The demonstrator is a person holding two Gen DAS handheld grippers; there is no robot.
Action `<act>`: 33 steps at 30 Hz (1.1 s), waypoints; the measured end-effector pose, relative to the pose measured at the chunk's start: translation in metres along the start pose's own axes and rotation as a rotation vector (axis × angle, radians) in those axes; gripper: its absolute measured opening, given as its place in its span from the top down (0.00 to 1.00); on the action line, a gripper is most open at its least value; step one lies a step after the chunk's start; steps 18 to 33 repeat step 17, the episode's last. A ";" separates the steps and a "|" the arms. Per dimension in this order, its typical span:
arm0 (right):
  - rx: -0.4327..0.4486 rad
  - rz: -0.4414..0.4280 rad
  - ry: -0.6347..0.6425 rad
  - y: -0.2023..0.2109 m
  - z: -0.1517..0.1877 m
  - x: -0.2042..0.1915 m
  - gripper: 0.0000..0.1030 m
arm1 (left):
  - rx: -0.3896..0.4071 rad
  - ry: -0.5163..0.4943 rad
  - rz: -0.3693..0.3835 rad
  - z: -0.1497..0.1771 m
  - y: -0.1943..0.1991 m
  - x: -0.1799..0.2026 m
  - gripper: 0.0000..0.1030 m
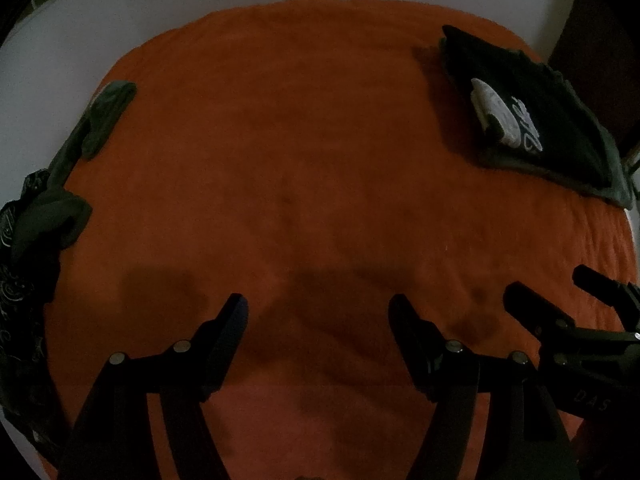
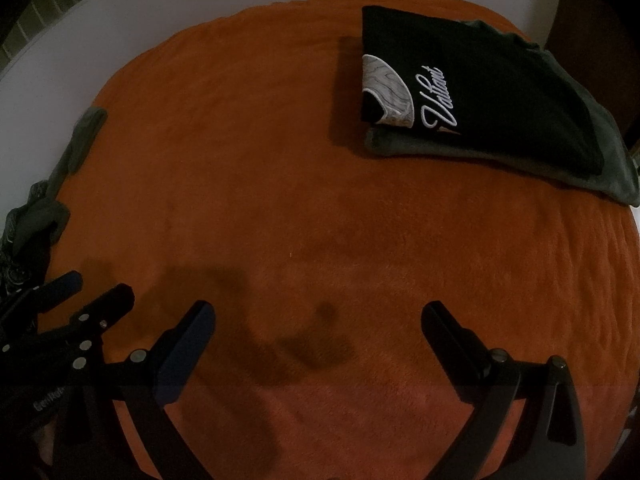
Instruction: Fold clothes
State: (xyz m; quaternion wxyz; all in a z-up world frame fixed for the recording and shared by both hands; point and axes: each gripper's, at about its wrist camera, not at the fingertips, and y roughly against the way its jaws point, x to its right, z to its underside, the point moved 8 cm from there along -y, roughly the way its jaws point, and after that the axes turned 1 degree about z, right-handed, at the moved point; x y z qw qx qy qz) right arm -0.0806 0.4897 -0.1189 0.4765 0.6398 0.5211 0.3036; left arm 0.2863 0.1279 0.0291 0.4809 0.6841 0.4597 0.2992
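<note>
Left gripper (image 1: 318, 304) and right gripper (image 2: 320, 312) both hover with jaws spread wide and empty above a bare orange blanket (image 2: 260, 168). A folded black shirt (image 2: 472, 80) rests on a folded grey garment (image 2: 520, 160) far right. Unfolded dark clothes (image 1: 36, 240) lie at the left edge.

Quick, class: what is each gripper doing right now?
Left gripper: open, holding nothing, above the orange fleece blanket.
Right gripper: open, holding nothing.
</note>
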 end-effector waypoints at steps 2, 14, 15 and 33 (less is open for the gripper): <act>-0.003 -0.002 0.000 0.000 0.001 0.000 0.00 | 0.002 -0.004 0.001 -0.002 0.000 -0.001 0.29; -0.012 -0.007 0.001 -0.001 0.002 0.003 0.00 | -0.005 -0.011 -0.001 -0.003 0.000 0.000 0.29; -0.012 -0.007 0.002 -0.002 0.002 0.003 0.00 | -0.004 -0.012 0.000 -0.004 0.000 0.001 0.29; -0.012 -0.005 0.004 -0.002 0.002 0.005 0.00 | -0.001 -0.012 -0.001 -0.002 0.000 0.001 0.29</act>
